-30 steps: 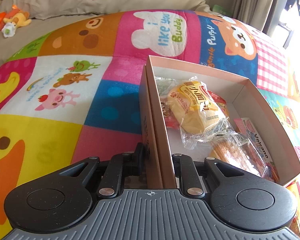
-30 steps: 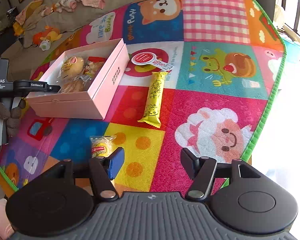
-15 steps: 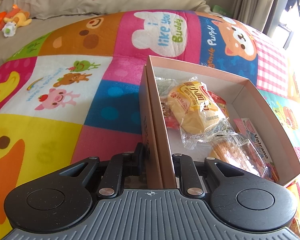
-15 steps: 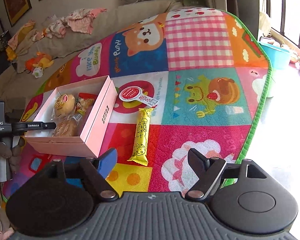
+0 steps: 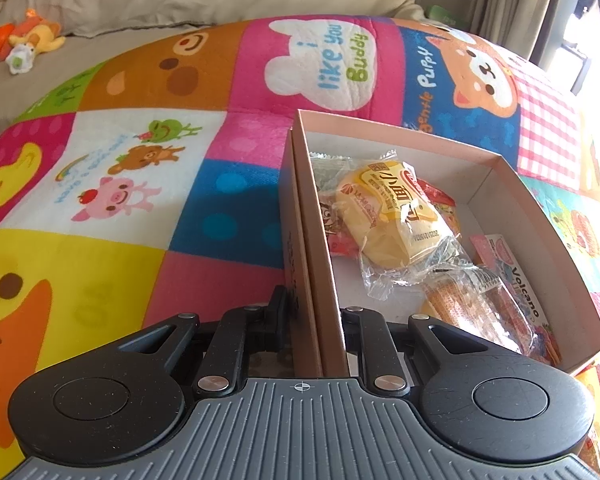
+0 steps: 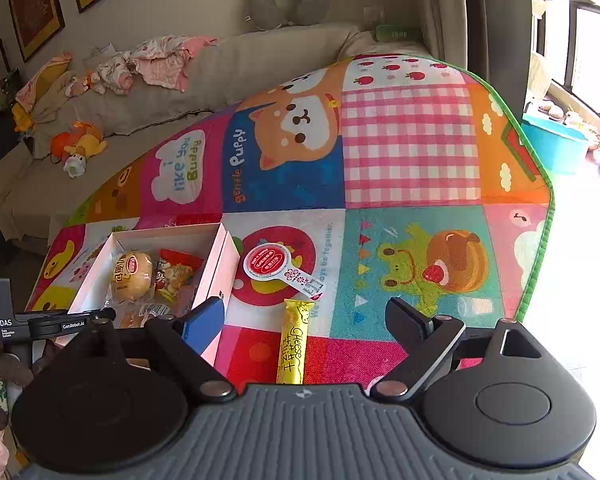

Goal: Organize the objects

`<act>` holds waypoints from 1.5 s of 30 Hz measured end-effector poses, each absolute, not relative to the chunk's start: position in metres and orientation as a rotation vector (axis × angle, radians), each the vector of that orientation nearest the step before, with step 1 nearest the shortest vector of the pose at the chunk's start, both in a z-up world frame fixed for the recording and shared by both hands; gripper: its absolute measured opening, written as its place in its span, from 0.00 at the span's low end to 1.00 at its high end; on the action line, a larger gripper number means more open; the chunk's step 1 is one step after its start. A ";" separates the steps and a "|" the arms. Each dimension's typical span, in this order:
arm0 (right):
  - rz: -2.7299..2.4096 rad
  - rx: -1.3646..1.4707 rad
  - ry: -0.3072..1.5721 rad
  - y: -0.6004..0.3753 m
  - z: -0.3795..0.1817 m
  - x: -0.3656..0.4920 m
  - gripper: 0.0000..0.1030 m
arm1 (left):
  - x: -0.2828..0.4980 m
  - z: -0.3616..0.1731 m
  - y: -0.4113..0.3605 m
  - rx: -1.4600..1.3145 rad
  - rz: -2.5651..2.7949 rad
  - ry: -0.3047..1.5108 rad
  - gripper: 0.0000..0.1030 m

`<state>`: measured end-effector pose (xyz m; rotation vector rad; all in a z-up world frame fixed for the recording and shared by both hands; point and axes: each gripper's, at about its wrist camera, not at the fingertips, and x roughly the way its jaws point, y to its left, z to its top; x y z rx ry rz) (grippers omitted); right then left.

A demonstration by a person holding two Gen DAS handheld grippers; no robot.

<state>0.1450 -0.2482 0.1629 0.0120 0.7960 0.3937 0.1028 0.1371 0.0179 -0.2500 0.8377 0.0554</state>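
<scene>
Pink box (image 5: 380, 216) pinned at its near wall, yellow cheese stick (image 6: 294, 344) waiting on the play mat (image 6: 412, 148)!
Left gripper (image 5: 314, 320) clamps the box wall, just as a second ago. Right gripper (image 6: 304, 320) is empty, its jaws have just been opening wide, and it now sits higher above the mat, the small wrapped bun gone from view. Risk: a slanted descent nudges the slick stick sideways, or the thin cardboard buckles under the clamp.
</scene>
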 end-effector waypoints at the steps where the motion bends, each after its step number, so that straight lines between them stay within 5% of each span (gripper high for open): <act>1: 0.392 0.013 0.797 -0.248 0.162 0.147 0.89 | 0.102 0.018 0.138 -0.253 0.054 0.837 0.18; 18: 0.396 0.013 0.813 -0.249 0.153 0.157 0.90 | 0.101 0.017 0.136 -0.239 0.047 0.828 0.18; 29: 0.568 -0.096 0.981 -0.215 0.075 0.084 0.93 | 0.104 0.020 0.132 -0.202 0.047 0.846 0.18; 34: 0.618 -0.228 1.012 -0.186 0.059 0.054 0.74 | 0.103 0.019 0.134 -0.218 0.048 0.842 0.18; 39: 0.630 -0.287 1.049 -0.170 0.055 0.040 0.30 | 0.100 0.018 0.136 -0.223 0.036 0.830 0.18; 45: 0.654 -0.292 1.070 -0.162 0.069 0.026 0.27 | 0.099 0.017 0.137 -0.232 0.030 0.823 0.19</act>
